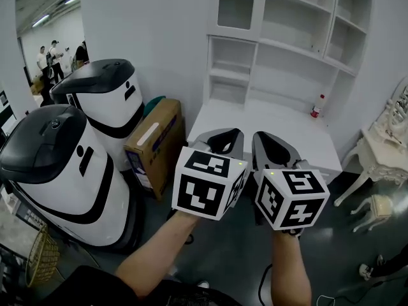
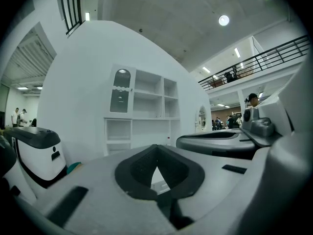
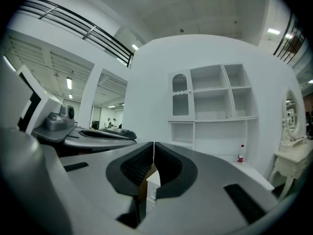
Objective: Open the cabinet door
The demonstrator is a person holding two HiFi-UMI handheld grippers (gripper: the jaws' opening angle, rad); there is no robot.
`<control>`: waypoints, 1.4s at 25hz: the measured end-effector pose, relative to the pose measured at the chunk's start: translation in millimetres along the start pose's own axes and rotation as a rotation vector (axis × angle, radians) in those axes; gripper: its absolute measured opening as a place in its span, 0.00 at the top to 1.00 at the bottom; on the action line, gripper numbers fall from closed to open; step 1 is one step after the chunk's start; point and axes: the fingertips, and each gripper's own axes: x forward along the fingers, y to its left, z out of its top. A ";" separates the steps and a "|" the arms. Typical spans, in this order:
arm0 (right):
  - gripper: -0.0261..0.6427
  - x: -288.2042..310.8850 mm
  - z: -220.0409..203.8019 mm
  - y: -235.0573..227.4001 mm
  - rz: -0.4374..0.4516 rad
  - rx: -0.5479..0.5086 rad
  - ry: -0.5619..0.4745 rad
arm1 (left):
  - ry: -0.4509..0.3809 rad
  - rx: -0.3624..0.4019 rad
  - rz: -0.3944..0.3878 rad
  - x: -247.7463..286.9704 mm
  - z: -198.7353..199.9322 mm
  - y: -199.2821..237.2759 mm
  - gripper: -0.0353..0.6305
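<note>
Cabinet door (image 1: 236, 7), a white panel with a glazed window, looks shut at the upper left corner of the white shelf unit (image 1: 296, 46) against the wall, well apart from both tongs. The left tongs (image 2: 156, 150) and the right tongs (image 3: 153, 150) are held level, side by side, in front of the unit. Each pair has its tips pressed together with nothing between them. A red-capped bottle (image 1: 317, 106) stands at the right end of the unit's worktop (image 1: 290, 125). Two white-and-black machines (image 1: 70, 171) and a cardboard box (image 1: 155, 142) stand on the floor to the left.
</note>
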 end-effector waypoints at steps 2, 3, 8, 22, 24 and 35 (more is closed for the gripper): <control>0.93 1.6 0.6 -5.1 0.004 0.000 -0.002 | 0.003 0.010 0.002 5.0 1.9 -2.7 0.94; 0.93 2.8 1.0 -6.8 0.008 0.001 -0.004 | 0.005 0.014 0.000 7.1 2.6 -3.5 0.94; 0.93 13.3 4.6 -13.5 0.027 -0.002 -0.025 | 0.005 0.016 -0.009 21.3 4.4 0.4 0.94; 0.93 102.3 1.1 -49.0 -0.034 -0.020 -0.003 | -0.001 0.017 -0.072 104.0 8.1 57.3 0.94; 0.93 121.1 2.4 -50.9 -0.043 -0.024 0.003 | -0.005 0.019 -0.076 116.1 11.8 72.5 0.94; 0.93 211.1 8.8 -54.8 -0.105 -0.025 0.030 | -0.011 0.011 -0.136 168.2 20.9 147.5 0.94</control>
